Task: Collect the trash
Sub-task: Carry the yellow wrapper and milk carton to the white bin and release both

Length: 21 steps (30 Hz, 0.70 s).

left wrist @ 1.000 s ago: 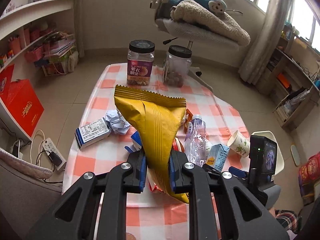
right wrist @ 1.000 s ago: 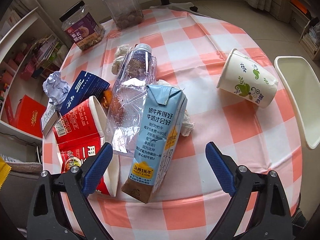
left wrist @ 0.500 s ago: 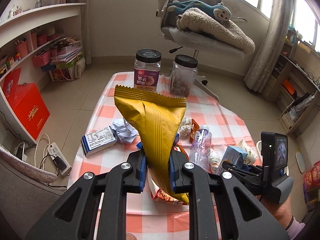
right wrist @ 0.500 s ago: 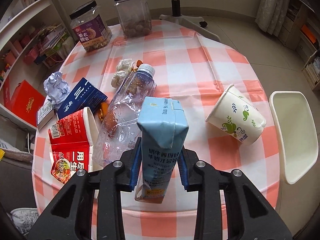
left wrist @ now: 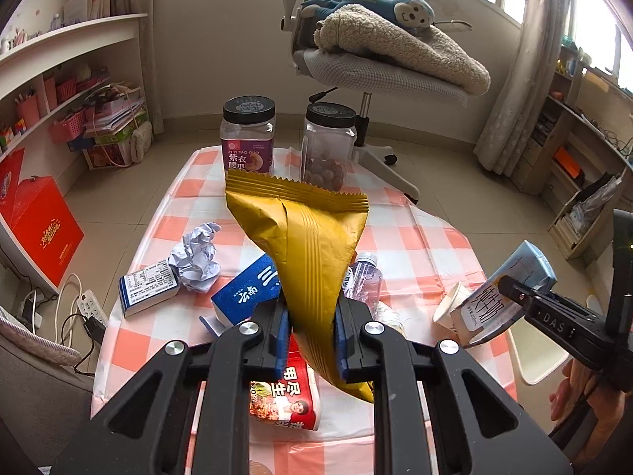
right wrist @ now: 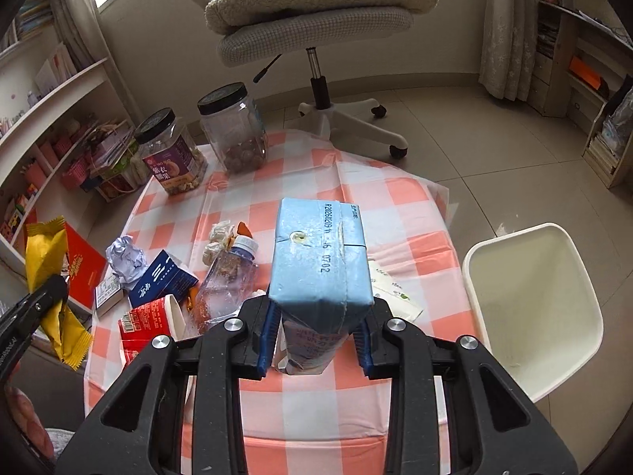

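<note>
My left gripper [left wrist: 309, 336] is shut on a gold snack bag [left wrist: 304, 237] and holds it upright above the checked table [left wrist: 415, 245]. My right gripper [right wrist: 314, 338] is shut on a light blue milk carton [right wrist: 320, 261], lifted off the table; the carton also shows in the left wrist view [left wrist: 502, 297]. On the table lie a clear plastic bottle [right wrist: 225, 285], a red noodle cup [right wrist: 148, 324], a blue box [right wrist: 162, 281], a crumpled paper ball [right wrist: 124, 257] and a paper cup [left wrist: 451, 308]. A white bin [right wrist: 530, 297] stands right of the table.
Two black-lidded jars [left wrist: 247, 138] [left wrist: 330, 142] stand at the table's far edge. A small white-blue box [left wrist: 148, 287] lies at the left. An office chair [left wrist: 376, 75] with a blanket stands behind the table. Shelves [left wrist: 59, 91] line the left wall.
My right gripper closed on the milk carton and lifted it off the table, tilting it up. My left gripper rose and pulled back with the gold bag still held.
</note>
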{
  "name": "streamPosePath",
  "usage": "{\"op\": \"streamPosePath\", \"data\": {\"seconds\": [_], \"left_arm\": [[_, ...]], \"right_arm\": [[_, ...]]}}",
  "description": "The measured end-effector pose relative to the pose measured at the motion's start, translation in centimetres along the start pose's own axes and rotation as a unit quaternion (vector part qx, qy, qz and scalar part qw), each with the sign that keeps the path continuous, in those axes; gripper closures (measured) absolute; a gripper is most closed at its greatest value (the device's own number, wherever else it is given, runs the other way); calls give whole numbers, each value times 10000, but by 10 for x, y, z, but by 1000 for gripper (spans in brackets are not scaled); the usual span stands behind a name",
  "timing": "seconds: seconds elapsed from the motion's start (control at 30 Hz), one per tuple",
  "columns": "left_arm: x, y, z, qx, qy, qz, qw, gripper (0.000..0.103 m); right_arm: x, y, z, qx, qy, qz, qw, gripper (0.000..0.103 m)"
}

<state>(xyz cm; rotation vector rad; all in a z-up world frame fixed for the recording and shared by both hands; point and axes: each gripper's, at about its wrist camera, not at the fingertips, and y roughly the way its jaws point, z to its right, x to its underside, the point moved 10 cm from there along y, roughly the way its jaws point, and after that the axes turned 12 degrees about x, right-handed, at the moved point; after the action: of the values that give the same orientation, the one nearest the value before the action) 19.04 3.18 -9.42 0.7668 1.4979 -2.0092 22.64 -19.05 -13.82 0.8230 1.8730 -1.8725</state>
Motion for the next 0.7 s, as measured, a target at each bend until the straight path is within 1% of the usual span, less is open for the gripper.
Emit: {"op": "streamPosePath", "data": {"seconds": [0.1,0.2,0.33,0.4,0.47,0.6,0.63,0.67,0.7], "left_arm": [[2,11,17,60,73,-36,9999,85],[6,22,35,167,151,-106,9997,85],[16,38,66,285,348,-218,9988,85],[22,47,84,367,450,-295,9979,85],[29,56,103,535,529,-404,9963,85],[45,74,149,927,753,-620,9909,85],[49,78,162,1009,837,-659,9892,85],[53,83,175,1080,919,-707,9874,85],[57,87,187,1138,1001,-760,9855,85]], "right_arm": [[-10,-9,33,178,201,188,9995,73],[-16,-16,71,468,375,339,9976,73],[-20,-23,125,863,626,436,9934,72],[-19,-24,151,1075,754,439,9904,72],[-16,-24,177,1234,922,378,9873,72],[-13,-23,219,1352,1306,253,9818,70],[-13,-25,227,1374,1390,264,9804,64],[-13,-29,236,1432,1467,302,9783,54],[-14,-34,245,1526,1541,366,9755,49]]}}
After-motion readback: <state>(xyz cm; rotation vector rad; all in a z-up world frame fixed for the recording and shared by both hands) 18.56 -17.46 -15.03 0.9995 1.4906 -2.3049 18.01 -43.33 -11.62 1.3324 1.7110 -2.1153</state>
